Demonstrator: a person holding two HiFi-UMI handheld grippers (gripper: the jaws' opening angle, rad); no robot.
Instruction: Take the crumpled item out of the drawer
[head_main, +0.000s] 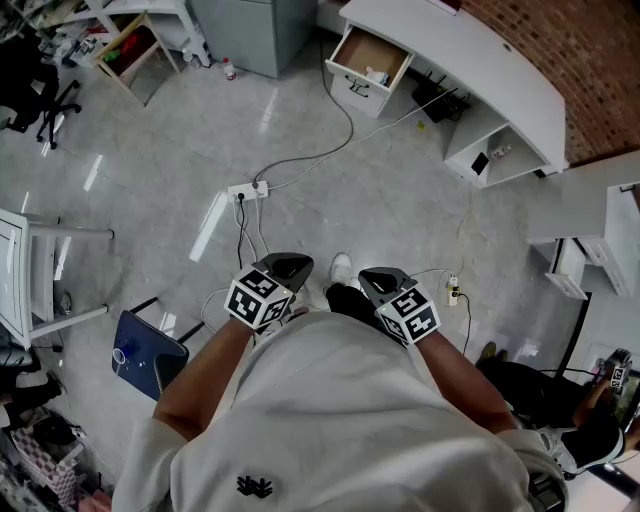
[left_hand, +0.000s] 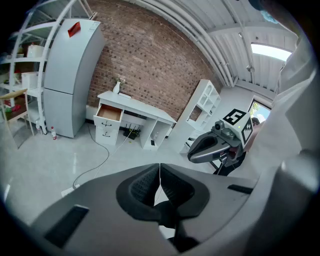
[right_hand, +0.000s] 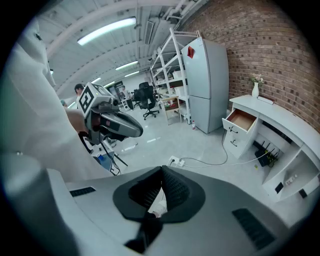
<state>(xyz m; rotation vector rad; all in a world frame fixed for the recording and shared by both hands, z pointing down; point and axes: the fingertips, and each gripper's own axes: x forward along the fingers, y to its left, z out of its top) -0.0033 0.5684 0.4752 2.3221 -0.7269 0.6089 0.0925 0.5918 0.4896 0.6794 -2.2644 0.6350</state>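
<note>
Task judged not begun: the open white desk drawer (head_main: 365, 50) lies well apart at one o'clock, with the grey left gripper (head_main: 291, 266) and grey right gripper (head_main: 379, 277) jaws clenched on nothing.

Even, bright indoor light falls from long ceiling strip lights (right_hand: 107, 30) that glow in both gripper views, and the polished floor (head_main: 300, 140) throws them back as pale streaks of glare in the head view, while shadows under the furniture are soft and weak. Both gripper views are strongly bent by the wide lens, so the shelving (right_hand: 170, 75) and the brick wall (left_hand: 150, 65) curve toward black, vignetted corners. Whatever sits closest to those lenses looks soft, yet the far open drawer (head_main: 368, 55) is fairly sharp
</note>
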